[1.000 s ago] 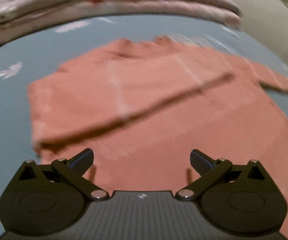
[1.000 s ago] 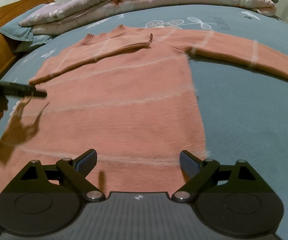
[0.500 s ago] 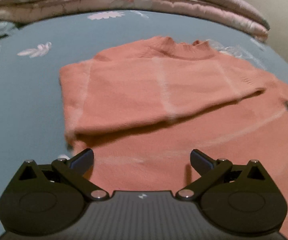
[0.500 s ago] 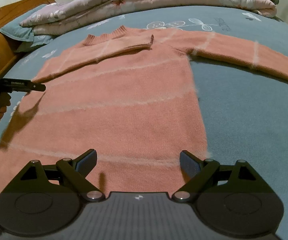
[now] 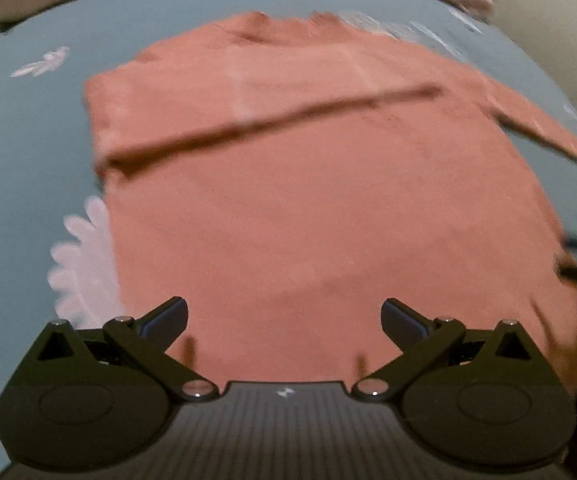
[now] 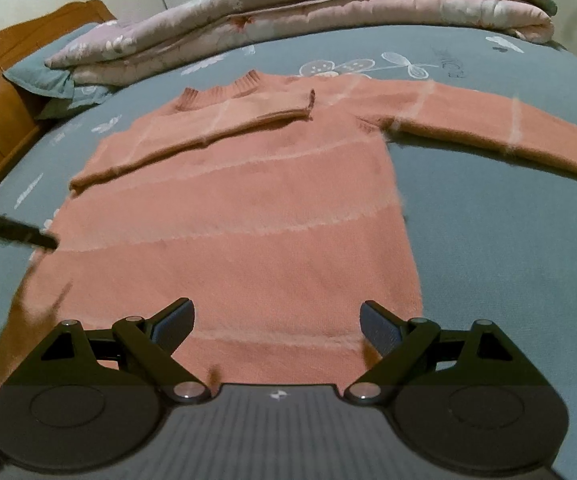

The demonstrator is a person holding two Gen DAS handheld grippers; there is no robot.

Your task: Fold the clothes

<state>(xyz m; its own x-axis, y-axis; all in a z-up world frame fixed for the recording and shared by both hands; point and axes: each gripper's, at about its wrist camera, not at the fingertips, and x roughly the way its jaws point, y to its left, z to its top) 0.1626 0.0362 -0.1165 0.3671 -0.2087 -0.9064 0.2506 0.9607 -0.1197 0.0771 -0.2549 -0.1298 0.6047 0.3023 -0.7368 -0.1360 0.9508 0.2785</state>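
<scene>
Left tool (image 5: 284,314): fingers spread wide, gripping nothing; it hovers low over the lower-left part of the sweater, and its view is blurred.
Right tool (image 6: 276,320): also spread wide and empty, poised just above the hem, nearer the hem's right corner.
Sweater (image 6: 240,216): salmon-pink knit lying flat on the bed (image 6: 508,264), straight ahead of both tools; collar at the far end, hem at the near end.
Long axis: the body runs away from the tools, hem to collar; the loose sleeve runs crosswise to it.
Left sleeve (image 6: 208,128): already folded across the chest, its cuff ending near the middle below the collar.
Right sleeve (image 6: 500,124): stretched out flat to the right on the bedspread, well apart from the body's side edge.
Relation that matters: the unfolded sleeve lies ahead and to the right of the right tool, so by my judgement the right hand is the nearer one for it; the left tool sits on the far side of the body.
Hand pose: both tools point forward along the sweater, tilted downward; the left tool's tip shows at the left edge of the right view.
Stage, as a judgement: fold partly made, one sleeve in and one out.
Background: folded quilt (image 6: 328,12) along the bed's far edge.
</scene>
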